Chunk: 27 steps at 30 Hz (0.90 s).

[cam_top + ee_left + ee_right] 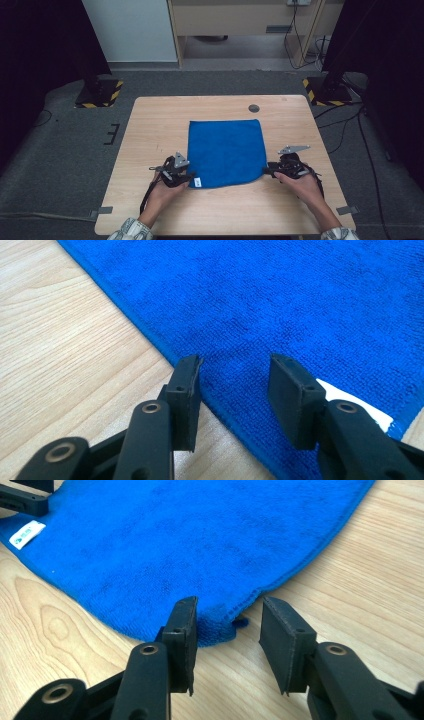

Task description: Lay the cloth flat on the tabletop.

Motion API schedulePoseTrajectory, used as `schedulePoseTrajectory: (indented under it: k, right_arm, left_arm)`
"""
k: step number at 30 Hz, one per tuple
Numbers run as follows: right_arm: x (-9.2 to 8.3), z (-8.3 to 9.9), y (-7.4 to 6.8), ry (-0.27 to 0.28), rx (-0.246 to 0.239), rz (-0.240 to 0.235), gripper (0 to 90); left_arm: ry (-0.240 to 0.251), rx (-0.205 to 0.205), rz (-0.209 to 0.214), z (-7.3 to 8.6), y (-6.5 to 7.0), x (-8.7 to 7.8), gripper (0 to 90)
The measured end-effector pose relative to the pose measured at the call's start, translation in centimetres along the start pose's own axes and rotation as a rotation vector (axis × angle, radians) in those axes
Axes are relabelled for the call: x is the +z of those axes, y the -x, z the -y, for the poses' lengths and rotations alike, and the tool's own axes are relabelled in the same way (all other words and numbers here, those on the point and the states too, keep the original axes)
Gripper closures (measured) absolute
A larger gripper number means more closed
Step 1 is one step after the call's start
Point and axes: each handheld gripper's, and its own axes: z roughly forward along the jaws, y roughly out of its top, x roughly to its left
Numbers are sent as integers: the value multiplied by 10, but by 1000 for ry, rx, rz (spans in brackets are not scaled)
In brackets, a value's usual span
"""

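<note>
A blue cloth (227, 152) lies flat in the middle of the wooden table (150, 125). It has a white label (198, 182) at its near left corner. My left gripper (186, 176) sits at that corner, open. In the left gripper view, my left gripper (235, 375) straddles the hem of the cloth (300, 300), beside the label (350, 400). My right gripper (270, 170) is at the near right corner, also open. In the right gripper view, my right gripper (227, 615) has the slightly lifted corner of the cloth (200, 535) between its jaws, and the pads are not pressing on it.
A round grey grommet (254, 108) sits in the table just beyond the cloth. Two stands with yellow-and-black bases (100, 92) (325, 90) are on the carpet past the far corners. Cables (345, 125) run over the floor at the right.
</note>
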Motion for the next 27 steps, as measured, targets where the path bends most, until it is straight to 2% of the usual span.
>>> schedulePoseTrajectory:
  k: [4, 7, 9, 11, 14, 17, 18, 20, 21, 22, 24, 26, 27]
  right_arm:
    - [2, -6, -6, 2, -30, -25, 843]
    - [8, -18, -14, -14, -55, -41, 885]
    - [14, -29, -22, -27, -59, -47, 886]
    - [27, -46, -33, -44, -83, -53, 887]
    - [54, -71, -54, -73, -107, -58, 888]
    - [92, -92, -74, -117, -115, -53, 872]
    - [102, -96, -78, -118, -119, -54, 830]
    - [116, -100, -85, -121, -123, -66, 639]
    - [118, -102, -88, -120, -120, -57, 633]
    - [116, -102, -90, -101, -141, -58, 637]
    - [107, -101, -92, -64, -145, -59, 637]
    - [99, -100, -91, -51, -153, -44, 650]
    - [94, -99, -89, -46, -147, -21, 655]
  left_arm:
    - [0, 1, -1, 0, 0, 0, 562]
    - [-1, 4, -4, 0, 1, 0, 562]
    - [-2, 3, -3, 0, 1, 0, 562]
    - [-2, 2, -3, 0, 1, 0, 562]
    - [-4, 2, -3, 0, 0, 0, 562]
    - [-5, 3, -3, 0, 0, -1, 561]
    - [-5, 0, -1, 0, 0, -1, 560]
    - [-6, -2, 0, 0, -1, -1, 559]
    - [-6, -1, 1, 1, -1, -1, 559]
    - [-7, 1, 1, 1, -1, -1, 559]
    - [-8, 3, 3, 0, -1, -1, 559]
    - [-10, 1, 5, 0, -1, -1, 559]
    - [-10, 3, 3, 0, -1, -1, 558]
